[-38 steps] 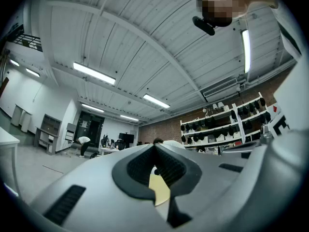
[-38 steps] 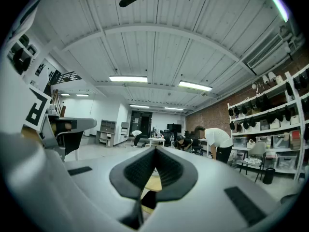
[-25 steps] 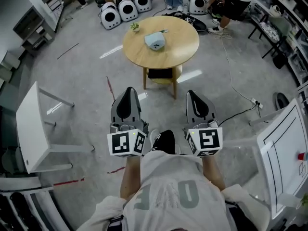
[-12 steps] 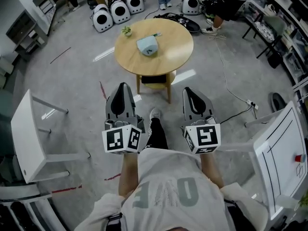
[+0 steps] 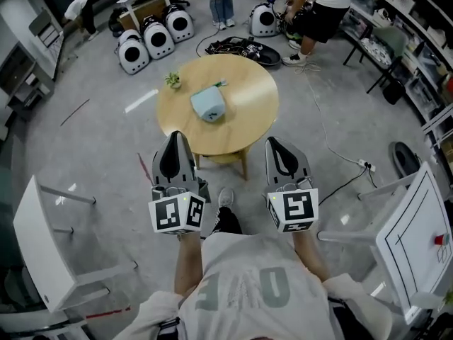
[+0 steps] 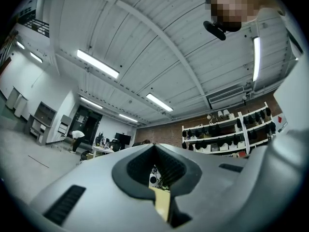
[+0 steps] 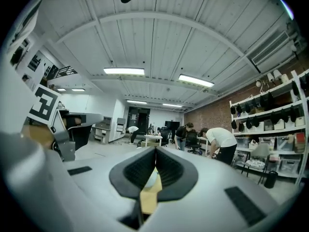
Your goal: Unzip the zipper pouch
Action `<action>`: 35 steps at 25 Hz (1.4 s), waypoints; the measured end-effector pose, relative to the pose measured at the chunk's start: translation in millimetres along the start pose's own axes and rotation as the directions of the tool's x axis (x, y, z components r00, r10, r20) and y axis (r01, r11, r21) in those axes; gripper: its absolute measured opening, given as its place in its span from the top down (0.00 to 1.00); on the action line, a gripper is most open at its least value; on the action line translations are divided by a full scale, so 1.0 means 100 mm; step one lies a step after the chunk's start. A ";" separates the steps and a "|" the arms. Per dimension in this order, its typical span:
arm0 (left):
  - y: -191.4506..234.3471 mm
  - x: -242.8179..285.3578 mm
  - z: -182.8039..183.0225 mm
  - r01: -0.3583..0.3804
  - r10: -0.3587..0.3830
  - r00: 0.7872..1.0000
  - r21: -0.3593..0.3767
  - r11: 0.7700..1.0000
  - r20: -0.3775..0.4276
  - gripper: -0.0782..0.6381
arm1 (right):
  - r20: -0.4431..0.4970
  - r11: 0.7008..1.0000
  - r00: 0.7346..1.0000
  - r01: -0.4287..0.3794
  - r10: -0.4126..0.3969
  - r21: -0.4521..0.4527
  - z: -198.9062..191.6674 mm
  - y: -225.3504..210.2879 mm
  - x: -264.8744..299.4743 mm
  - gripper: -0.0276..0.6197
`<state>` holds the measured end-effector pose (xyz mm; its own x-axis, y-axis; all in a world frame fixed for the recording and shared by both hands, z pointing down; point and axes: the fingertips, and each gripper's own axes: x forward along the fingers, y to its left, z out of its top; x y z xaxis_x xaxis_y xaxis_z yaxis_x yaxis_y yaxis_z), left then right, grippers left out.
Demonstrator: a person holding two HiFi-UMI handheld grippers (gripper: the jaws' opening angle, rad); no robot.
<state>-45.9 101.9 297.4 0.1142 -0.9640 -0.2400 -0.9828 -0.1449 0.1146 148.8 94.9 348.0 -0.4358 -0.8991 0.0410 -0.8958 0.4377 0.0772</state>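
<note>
A pale blue zipper pouch (image 5: 208, 104) lies near the middle of a round wooden table (image 5: 248, 112) in the head view. Both grippers are held side by side in front of the person, short of the table's near edge and well apart from the pouch. My left gripper (image 5: 174, 137) is shut with nothing in it. My right gripper (image 5: 273, 144) is shut and empty too. In the left gripper view the jaws (image 6: 154, 148) meet against a background of ceiling and shelves. Beyond the jaws of the right gripper (image 7: 155, 151), a sliver of tabletop and something pale shows through the gap in the right gripper view.
A small potted plant (image 5: 173, 81) stands on the table's far left and a thin pen-like thing (image 5: 218, 83) lies behind the pouch. White rounded cases (image 5: 145, 41) sit on the floor behind. People (image 5: 318, 9) stand at the back. A white table (image 5: 42, 239) is left, a white board (image 5: 417, 225) right, a cable (image 5: 340, 165) on the floor.
The person has stepped toward the round table, so it and the pouch now lie closer to the gripper tips. Both grippers stay shut and side by side.
</note>
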 end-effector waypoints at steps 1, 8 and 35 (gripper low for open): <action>0.08 0.15 -0.02 0.004 -0.004 1.000 -0.003 1.000 -0.005 0.85 | -0.006 1.000 1.000 0.008 -0.008 -0.002 0.02 -0.02 0.16 0.91; 0.66 1.20 -0.10 0.058 -0.058 0.998 0.031 0.998 -0.009 0.85 | -0.008 0.997 0.998 0.067 -0.067 -0.024 0.21 -0.04 1.41 0.91; 1.49 2.51 -0.55 0.014 -0.010 0.999 0.119 0.993 -0.034 0.85 | -0.052 0.998 0.996 0.070 -0.069 0.011 0.01 -0.06 3.09 0.91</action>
<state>-155.8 -174.3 307.0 0.1287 -0.9696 -0.2081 -0.9914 -0.1308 -0.0038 20.0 -185.3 359.3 -0.3678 -0.9258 0.0870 -0.9249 0.3739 0.0688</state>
